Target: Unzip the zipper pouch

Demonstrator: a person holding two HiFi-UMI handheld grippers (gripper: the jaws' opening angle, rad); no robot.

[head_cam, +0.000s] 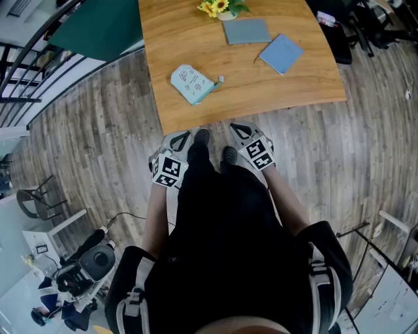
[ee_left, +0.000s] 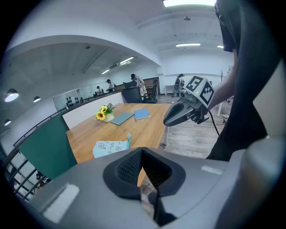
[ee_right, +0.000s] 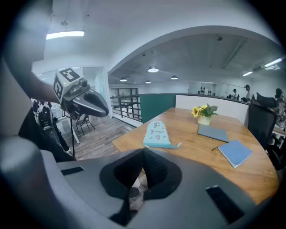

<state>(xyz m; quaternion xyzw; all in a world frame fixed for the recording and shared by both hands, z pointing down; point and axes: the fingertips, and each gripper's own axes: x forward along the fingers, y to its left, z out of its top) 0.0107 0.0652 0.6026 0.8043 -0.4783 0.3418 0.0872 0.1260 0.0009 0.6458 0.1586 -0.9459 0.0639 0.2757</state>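
A light blue zipper pouch [head_cam: 193, 83] with small printed figures lies flat on the wooden table [head_cam: 294, 81], near its front edge; it also shows as the pouch [ee_left: 111, 147] and the pouch [ee_right: 157, 133]. My left gripper [head_cam: 182, 138] and right gripper [head_cam: 239, 129] hang close to my body, just short of the table edge, both shut and holding nothing. In the left gripper view the jaws [ee_left: 142, 154] meet with nothing between them. The right gripper [ee_right: 143, 154] looks the same, and each view shows the other gripper off to one side.
At the table's far side stand a small pot of yellow flowers [head_cam: 221, 8], a grey notebook [head_cam: 247, 30] and a blue notebook [head_cam: 281, 53]. Wooden floor surrounds the table. A green partition [head_cam: 98, 29], railings and a chair [head_cam: 36, 199] are at the left.
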